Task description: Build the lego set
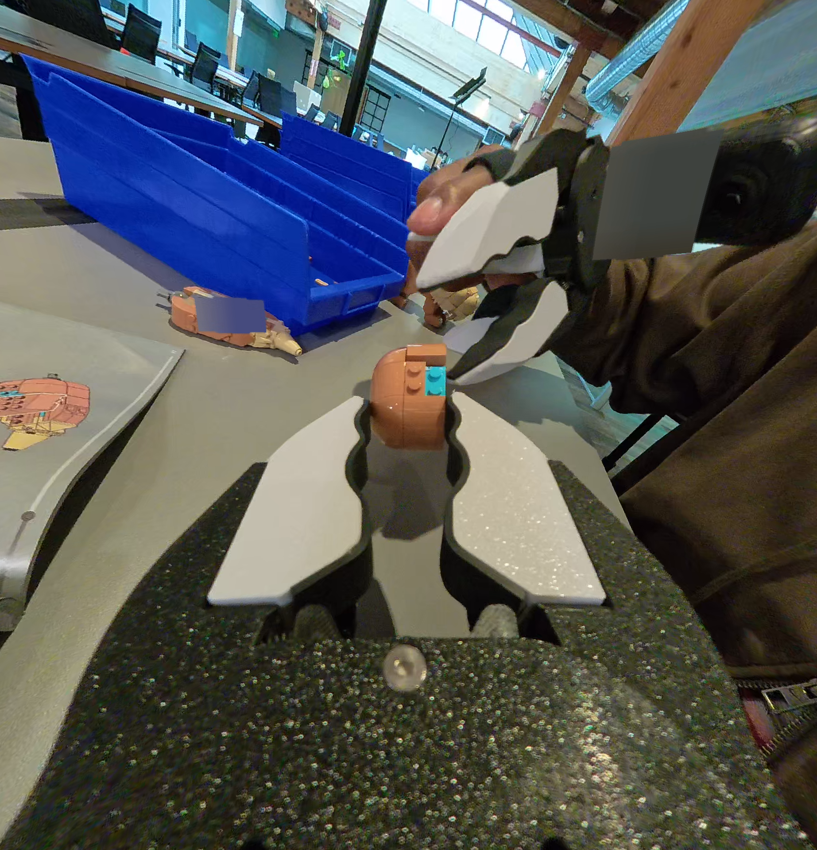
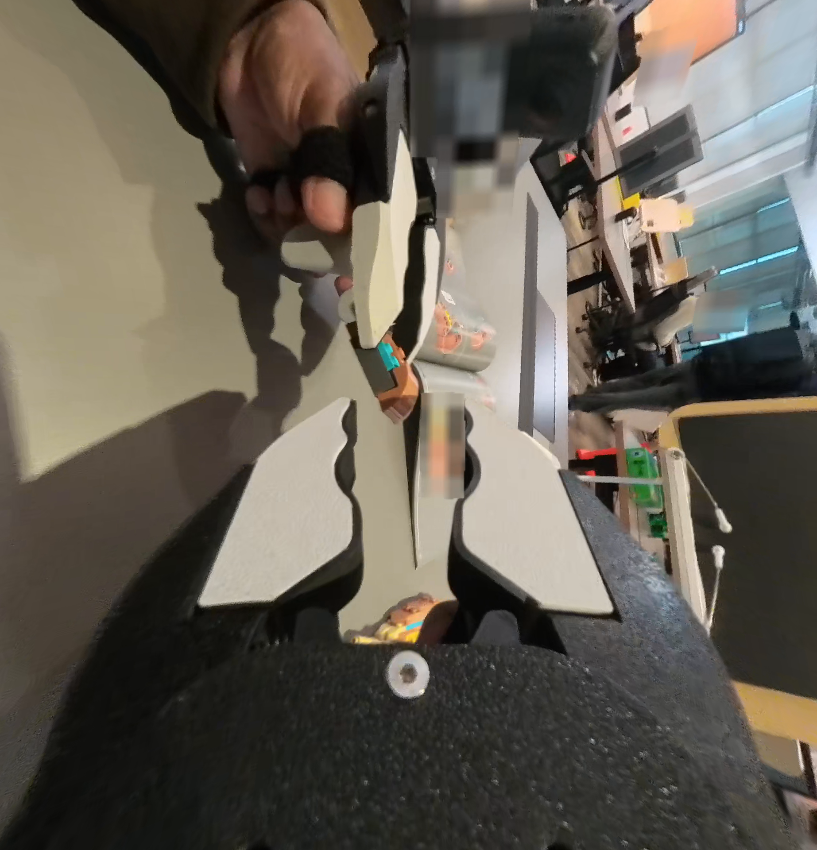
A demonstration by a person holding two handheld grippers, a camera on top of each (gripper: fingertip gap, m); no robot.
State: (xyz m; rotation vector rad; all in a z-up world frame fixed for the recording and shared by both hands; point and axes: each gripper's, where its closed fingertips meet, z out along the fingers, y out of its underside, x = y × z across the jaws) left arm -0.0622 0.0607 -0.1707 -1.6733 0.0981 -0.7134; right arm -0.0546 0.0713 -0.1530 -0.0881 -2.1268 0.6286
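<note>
1. Instruction booklet (image 1: 52, 437): far left on grey table (image 1: 241, 400), open, pg shows brown/tan model drawing.
2. Blue bins (image 1: 204, 221): several long ones in a row, upper left to ctr, on the table. Small tan pcs lie in the nearest bin's front end.
3. Brown/tan sub-assembly (image 1: 241, 329): flat on table, touching front of nearest bin, partly under a blurred patch.
4. Left gripper (image 1: 408, 416): ctr, fingers narrow, clamped on the rounded brown lego piece (image 1: 404, 404) at the tips; piece held above the table. Studs face the camera; teal brick (image 1: 435, 381) on its upper rt corner, darker brown plate along its top edge. In rt wrist view same gripper (image 2: 397, 363) shows from the side, piece (image 2: 397, 391) pinched at the tips, teal part visible.
5. Tan lego assembly (image 1: 452, 303): on table behind the held piece, just rt of the bin front, partly hidden by rt gripper.
6. Right gripper (image 1: 438, 331): upper rt, held by a hand (image 1: 443, 193), brown sleeve behind. Fingers apart, nothing between them; lower tip just beside the teal brick, contact can't be told. Own view (image 2: 408, 414) confirms: gap wide, left gripper's piece just ahead of the tips.
7. Bkgd: office desks, chairs, wood beams.
</note>
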